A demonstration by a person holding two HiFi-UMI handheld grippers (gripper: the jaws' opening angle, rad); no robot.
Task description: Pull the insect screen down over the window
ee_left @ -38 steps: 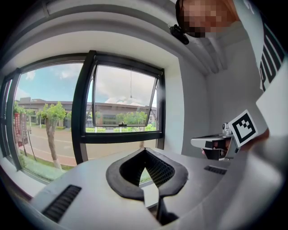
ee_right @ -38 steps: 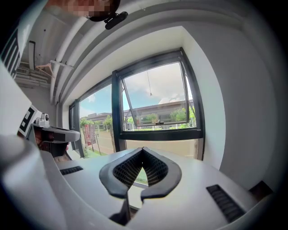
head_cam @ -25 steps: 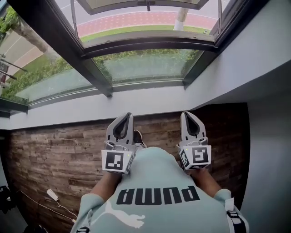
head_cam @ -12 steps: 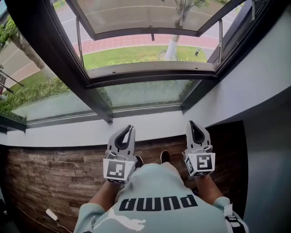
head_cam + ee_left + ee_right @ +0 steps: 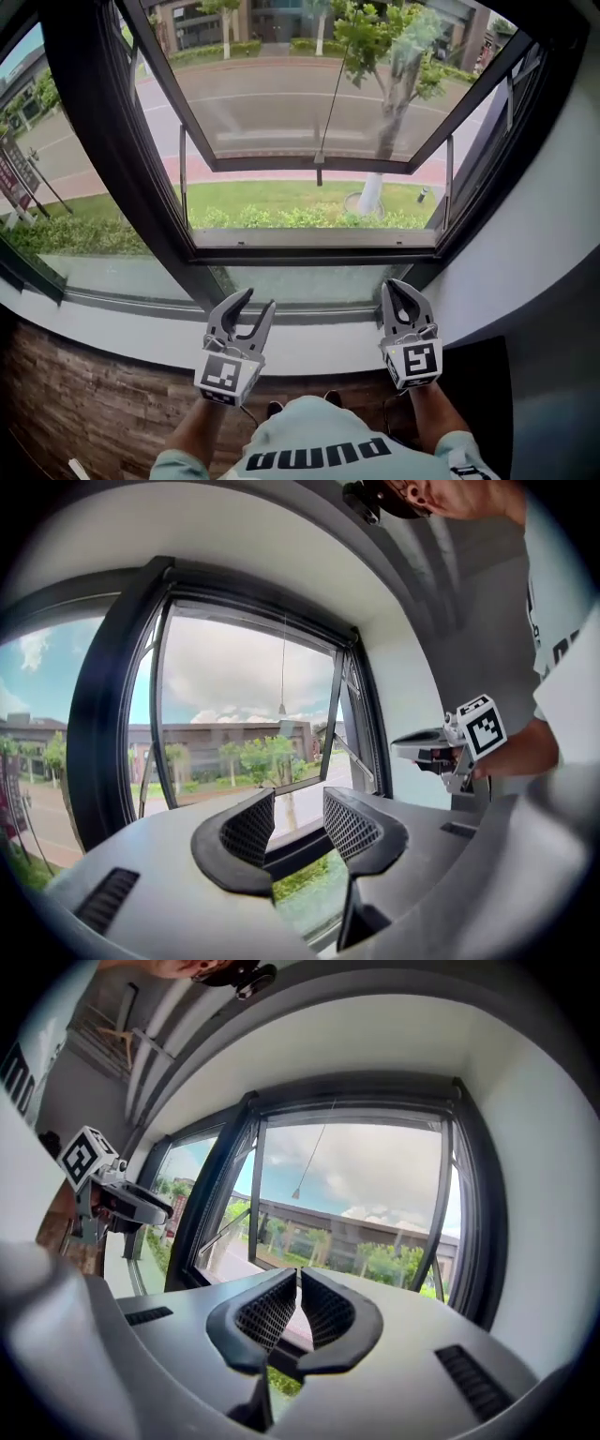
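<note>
1. the left gripper [image 5: 257, 302] is held level and points at the window, just over the white sill [image 5: 131, 330]. its jaws have just been opening and stand partly apart, with nothing between them.
2. the right gripper [image 5: 403, 289] is level too, to the right of the left one and apart from it. its jaws are pressed together and hold nothing.
3. both are held out on bare forearms in front of the person's pale green shirt [image 5: 328, 445].
4. the insect screen is not drawn over the opening. a thin pull cord [image 5: 330, 108] hangs down the middle of the window and ends in a small tab [image 5: 319, 159], well apart from both grippers.
5. the dark window frame [image 5: 309, 255] holds a glass sash [image 5: 272, 112] tipped outward, with a fixed pane [image 5: 300, 281] below it.
6. beyond the window are a lawn [image 5: 281, 199] and a tree [image 5: 389, 37]. wood-plank floor [image 5: 56, 394] shows at near left.
</note>
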